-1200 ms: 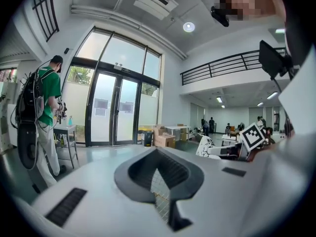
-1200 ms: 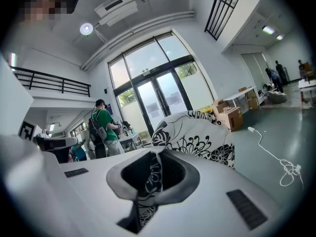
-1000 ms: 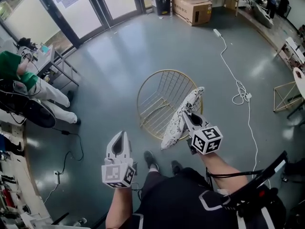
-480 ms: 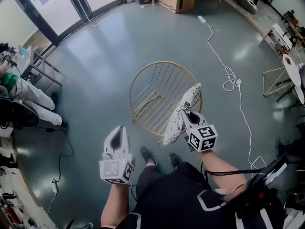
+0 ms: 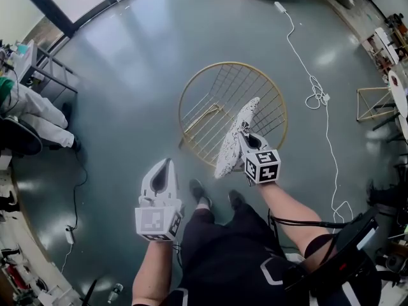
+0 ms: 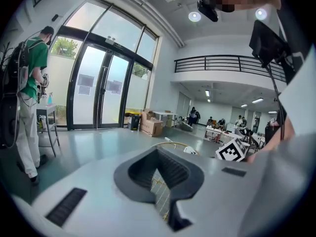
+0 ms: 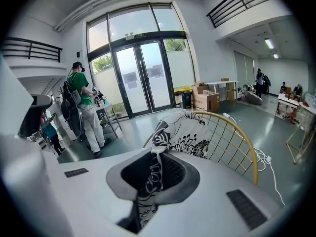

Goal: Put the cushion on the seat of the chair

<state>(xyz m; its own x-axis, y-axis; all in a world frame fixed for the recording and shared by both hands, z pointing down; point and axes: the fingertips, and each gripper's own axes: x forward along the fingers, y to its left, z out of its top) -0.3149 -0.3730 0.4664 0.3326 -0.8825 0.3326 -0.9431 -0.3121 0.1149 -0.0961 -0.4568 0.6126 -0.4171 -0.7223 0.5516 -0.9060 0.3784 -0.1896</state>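
Note:
A gold wire chair (image 5: 191, 89) with a round basket back stands on the grey floor ahead of me. My right gripper (image 5: 243, 135) is shut on an edge of the black-and-white floral cushion (image 5: 232, 144), which hangs on edge over the chair's near rim. In the right gripper view the cushion (image 7: 186, 131) rises from between the jaws, with the chair's rim (image 7: 245, 141) behind it. My left gripper (image 5: 167, 164) hovers lower left of the chair, shut and holding nothing. Through its jaws (image 6: 160, 191) a strip of chair wire (image 6: 170, 143) shows.
A white cable (image 5: 317, 89) snakes over the floor right of the chair. A gold wire frame (image 5: 373, 104) stands at the far right. A person in a green top (image 5: 29, 104) stands by a trolley at the left. My shoes (image 5: 199, 192) are just short of the chair.
Both grippers have come down and nearer the chair. The cushion has sunk with the right gripper and now hangs across the chair's near rim. The left gripper still holds nothing.

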